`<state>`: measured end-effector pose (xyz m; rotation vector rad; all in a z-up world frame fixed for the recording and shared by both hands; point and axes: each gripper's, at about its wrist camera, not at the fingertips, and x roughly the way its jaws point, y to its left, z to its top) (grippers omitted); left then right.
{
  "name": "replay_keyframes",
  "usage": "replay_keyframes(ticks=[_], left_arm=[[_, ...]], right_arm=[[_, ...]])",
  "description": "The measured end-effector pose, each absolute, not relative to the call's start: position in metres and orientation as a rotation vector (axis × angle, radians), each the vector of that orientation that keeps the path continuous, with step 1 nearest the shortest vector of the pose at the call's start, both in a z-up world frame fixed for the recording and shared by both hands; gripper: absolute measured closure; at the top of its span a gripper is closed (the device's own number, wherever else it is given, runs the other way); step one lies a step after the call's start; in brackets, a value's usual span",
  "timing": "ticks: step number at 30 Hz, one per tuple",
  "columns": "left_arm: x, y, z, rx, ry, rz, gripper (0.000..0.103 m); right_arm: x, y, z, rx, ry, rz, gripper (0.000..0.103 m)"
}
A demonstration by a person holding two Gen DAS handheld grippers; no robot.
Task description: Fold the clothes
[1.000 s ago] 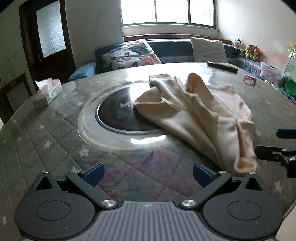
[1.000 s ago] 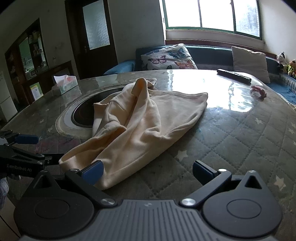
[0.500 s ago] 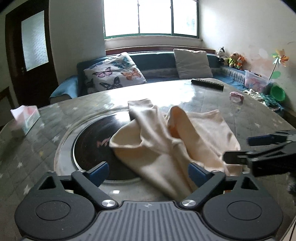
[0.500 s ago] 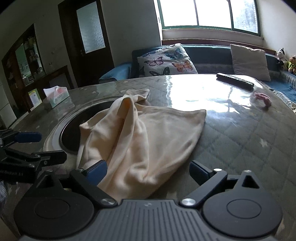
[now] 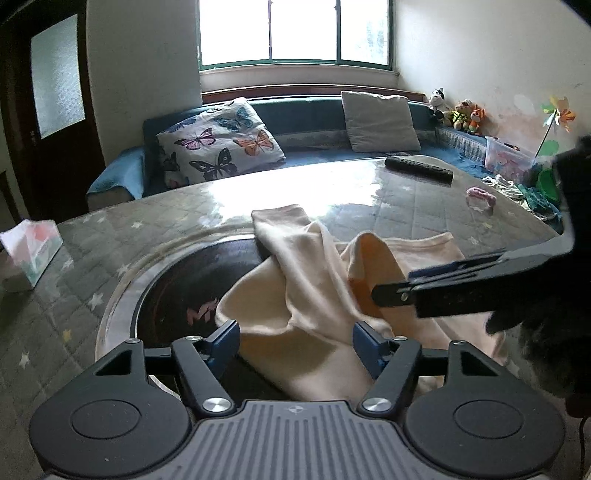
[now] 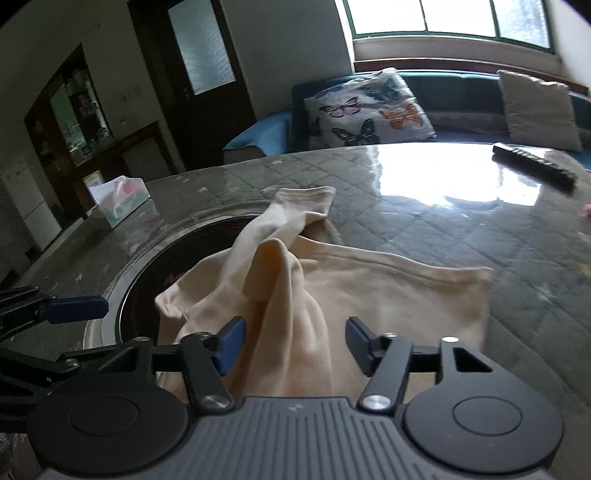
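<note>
Fingers of the left gripper (image 5: 295, 341) stand wide apart, low over the near edge of the cream garment (image 5: 314, 295), with cloth lying in the gap between the blue pads. They are not squeezing it. The right gripper (image 6: 293, 343) is also spread wide over the same crumpled cloth, holding nothing. In the left view the right gripper (image 5: 436, 284) reaches in from the right side, just over the cloth.

The garment (image 6: 332, 295) lies bunched up on the round table (image 5: 74, 295). One part of it hangs over the dark round plate (image 5: 177, 288) set in the middle of the table. A long sleeve-like piece points away toward the window.

Farther out on the table, a tissue box (image 5: 31, 254) sits at the left edge. A black remote (image 5: 419, 169) lies near the far right edge, and a small pink thing (image 5: 480, 197) lies close to it.

Behind the table is a blue sofa (image 5: 314, 118) with a butterfly pillow (image 5: 221, 144) and a plain grey pillow (image 5: 380, 120). Some stuffed toys (image 5: 458, 114) sit in the far right corner under the bright window (image 5: 295, 33).
</note>
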<state>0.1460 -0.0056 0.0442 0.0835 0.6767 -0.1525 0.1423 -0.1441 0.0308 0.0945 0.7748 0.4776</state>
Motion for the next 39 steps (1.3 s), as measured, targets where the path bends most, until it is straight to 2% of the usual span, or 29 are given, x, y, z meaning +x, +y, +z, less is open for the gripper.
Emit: replay_keyframes(ticks=[3, 6, 11, 13, 17, 19, 31, 39], left_arm=[[0.160, -0.011, 0.045, 0.099, 0.680, -0.160, 0.035], [0.175, -0.019, 0.045, 0.107, 0.685, -0.182, 0.035], [0.204, -0.034, 0.038, 0.111, 0.719, -0.215, 0.035], [0.214, -0.041, 0.031, 0.125, 0.738, -0.231, 0.042], [0.224, -0.044, 0.017, 0.139, 0.785, -0.253, 0.090], [0.221, -0.039, 0.015, 0.128, 0.788, -0.248, 0.097], [0.122, 0.044, 0.055, -0.015, 0.663, -0.084, 0.100], [0.043, 0.100, 0.049, -0.106, 0.698, 0.023, 0.099]], right_arm=[[0.152, -0.143, 0.025, 0.095, 0.800, 0.492, 0.084], [0.152, -0.152, 0.025, 0.102, 0.792, 0.487, 0.091], [0.141, -0.174, 0.034, 0.123, 0.754, 0.446, 0.092], [0.137, -0.184, 0.038, 0.126, 0.739, 0.426, 0.093], [0.126, -0.207, 0.045, 0.147, 0.713, 0.362, 0.093], [0.120, -0.218, 0.047, 0.144, 0.702, 0.327, 0.093], [0.066, -0.286, 0.049, 0.258, 0.659, 0.149, 0.093], [0.025, -0.319, 0.029, 0.336, 0.675, 0.053, 0.092]])
